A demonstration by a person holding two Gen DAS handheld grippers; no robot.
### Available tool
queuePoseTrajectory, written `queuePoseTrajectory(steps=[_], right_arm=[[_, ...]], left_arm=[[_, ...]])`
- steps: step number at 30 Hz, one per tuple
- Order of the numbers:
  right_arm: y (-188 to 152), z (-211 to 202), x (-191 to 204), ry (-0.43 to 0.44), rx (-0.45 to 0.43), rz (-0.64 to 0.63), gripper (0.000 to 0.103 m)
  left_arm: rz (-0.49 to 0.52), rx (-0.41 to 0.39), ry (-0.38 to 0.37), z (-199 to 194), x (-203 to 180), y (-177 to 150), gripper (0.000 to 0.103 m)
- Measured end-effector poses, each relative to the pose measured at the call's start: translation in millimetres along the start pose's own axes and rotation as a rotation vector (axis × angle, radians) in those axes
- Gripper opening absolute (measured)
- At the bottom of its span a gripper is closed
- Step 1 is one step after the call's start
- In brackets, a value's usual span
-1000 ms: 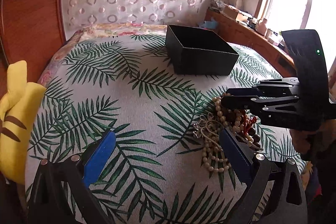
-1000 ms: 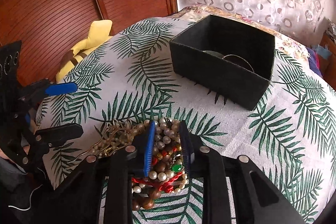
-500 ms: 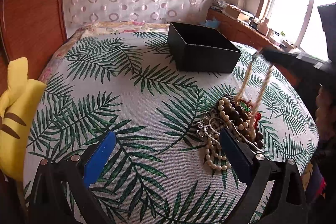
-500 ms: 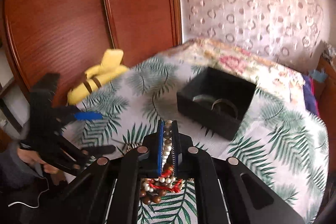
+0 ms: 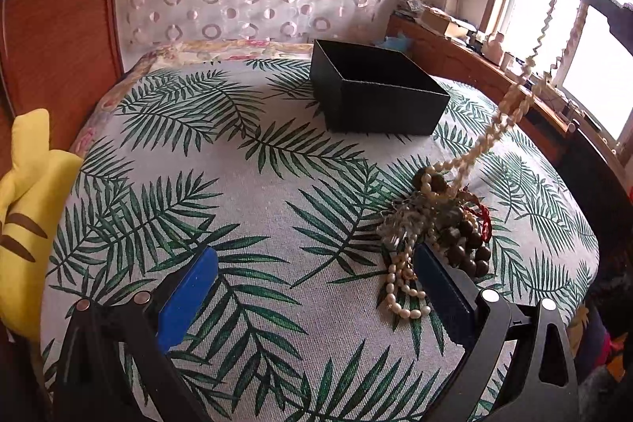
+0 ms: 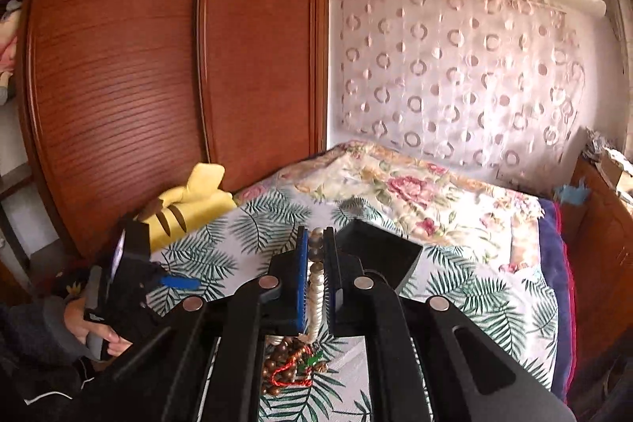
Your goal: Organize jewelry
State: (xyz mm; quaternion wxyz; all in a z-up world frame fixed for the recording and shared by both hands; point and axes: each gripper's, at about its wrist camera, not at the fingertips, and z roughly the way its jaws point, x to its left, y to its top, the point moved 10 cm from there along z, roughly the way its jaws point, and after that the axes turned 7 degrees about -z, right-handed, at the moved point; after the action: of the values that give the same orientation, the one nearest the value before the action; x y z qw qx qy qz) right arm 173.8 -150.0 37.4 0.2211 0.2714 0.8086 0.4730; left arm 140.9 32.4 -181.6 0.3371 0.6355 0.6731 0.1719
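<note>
From my left wrist camera: my left gripper [image 5: 312,287] hovers low over a palm-leaf cloth [image 5: 245,184], its blue-padded fingers spread wide with nothing between them. Just beside the right-hand finger lies a tangled jewelry pile [image 5: 439,224] of dark brown beads, pearls and a red cord. A pearl necklace [image 5: 510,109] rises from that pile in a taut double strand toward the upper right, where my right gripper [image 5: 601,6] shows as a dark shape against the bright window; its lower end is still caught in the tangle. An open black box [image 5: 376,93] sits on the far part of the cloth, well apart from the pile. A yellow plush toy [image 5: 27,192] lies at the left edge.

From my right wrist camera: my right gripper's fingers are pinched on the pearl strand, which hangs down between them to the pile far below. The box lies beyond my fingertips, partly hidden. My left hand holds the other gripper at lower left.
</note>
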Motion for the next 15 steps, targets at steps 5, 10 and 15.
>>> queuePoseTrajectory(steps=[5,10,15], right_arm=[[10,-6,-2,-0.031,-0.009,-0.044,0.008],[32,-25,-6,-0.051,-0.07,-0.055,0.008],[47,-47,-13,-0.083,-0.117,-0.061,0.008]], left_arm=[[0.011,0.003,-0.008,0,-5,-3,0.095],[0.017,0.004,-0.013,-1,-8,-3,0.095],[0.015,0.008,-0.014,2,-8,-4,0.095]])
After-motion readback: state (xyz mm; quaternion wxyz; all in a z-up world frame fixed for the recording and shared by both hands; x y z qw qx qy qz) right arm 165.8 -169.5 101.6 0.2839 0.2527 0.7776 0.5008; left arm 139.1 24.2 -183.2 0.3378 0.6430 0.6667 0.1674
